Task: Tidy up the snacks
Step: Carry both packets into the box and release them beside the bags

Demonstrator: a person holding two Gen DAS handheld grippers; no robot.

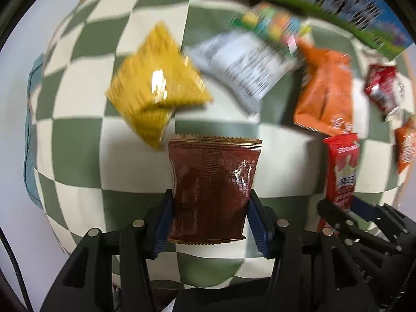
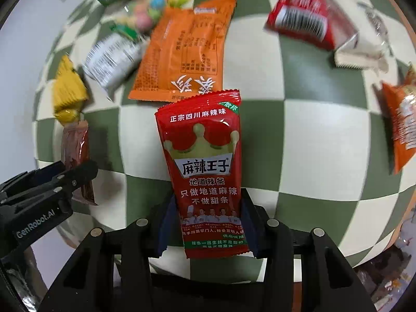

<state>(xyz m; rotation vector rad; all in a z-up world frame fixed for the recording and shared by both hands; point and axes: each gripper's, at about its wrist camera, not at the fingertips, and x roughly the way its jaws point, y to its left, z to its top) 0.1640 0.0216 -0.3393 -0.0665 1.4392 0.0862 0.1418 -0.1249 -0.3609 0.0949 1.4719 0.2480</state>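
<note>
Your checkered cloth (image 1: pixel 78 140) fills both views, snacks scattered across its upper half. Centre frame, your right gripper (image 2: pixel 208 223) pinches the red spicy-strip packet (image 2: pixel 205 171) by its lower sides. Your left gripper (image 1: pixel 210 221) likewise clamps the brown packet (image 1: pixel 212 189), standing upright between its blue pads. Upper frame, the yellow packet (image 1: pixel 156 85) and white packet (image 1: pixel 241 65) are blurred, their print unreadable.

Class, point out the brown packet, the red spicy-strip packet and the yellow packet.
brown packet (image 1: pixel 213 189), left wrist view, middle of its face
red spicy-strip packet (image 2: pixel 205 166), right wrist view, its label
yellow packet (image 1: pixel 156 85), left wrist view, its shiny centre
</note>
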